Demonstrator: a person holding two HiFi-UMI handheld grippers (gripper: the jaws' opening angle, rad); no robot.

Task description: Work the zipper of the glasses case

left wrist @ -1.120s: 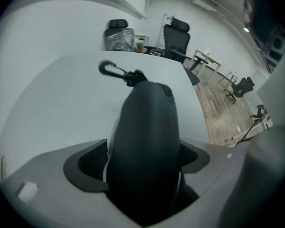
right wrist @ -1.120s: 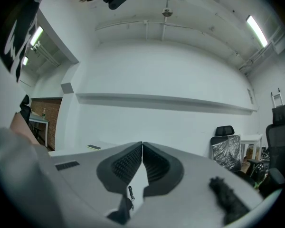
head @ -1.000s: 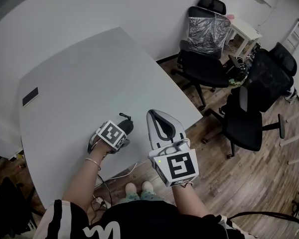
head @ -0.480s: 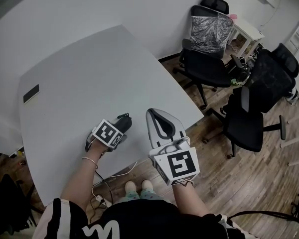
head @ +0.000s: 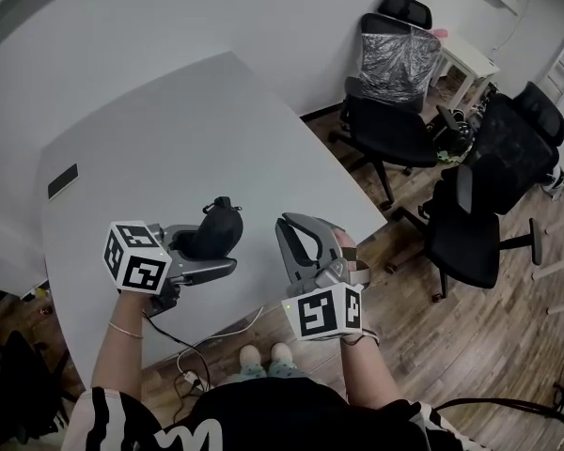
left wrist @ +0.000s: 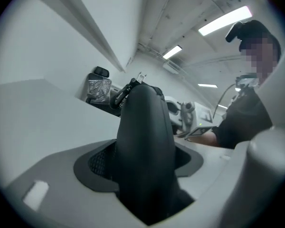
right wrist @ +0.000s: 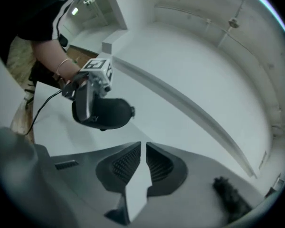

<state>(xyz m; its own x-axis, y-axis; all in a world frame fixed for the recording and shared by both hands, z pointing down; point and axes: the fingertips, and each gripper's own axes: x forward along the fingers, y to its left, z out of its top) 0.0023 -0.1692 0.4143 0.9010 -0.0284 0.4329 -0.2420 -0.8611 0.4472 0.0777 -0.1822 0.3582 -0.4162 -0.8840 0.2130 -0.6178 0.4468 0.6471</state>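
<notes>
Head view: my left gripper (head: 216, 249) clamps the glasses case (head: 218, 224) lengthwise, just left of my closed, empty right gripper (head: 287, 225).

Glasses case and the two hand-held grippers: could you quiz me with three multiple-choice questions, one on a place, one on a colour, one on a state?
1. Where is the glasses case?
A) flat on the floor
B) held above the table by the left hand-held gripper
C) on a chair

2. What colour is the case?
A) white
B) red
C) black

3. How do the right hand-held gripper's jaws stand?
A) together, empty
B) wide apart
C) clamped on the case

Answers:
1 B: the left jaws, which have just been closing, clamp it clear of the table.
2 C: it looks black in every view.
3 A: the right gripper view shows the pads almost touching, nothing between.
</notes>
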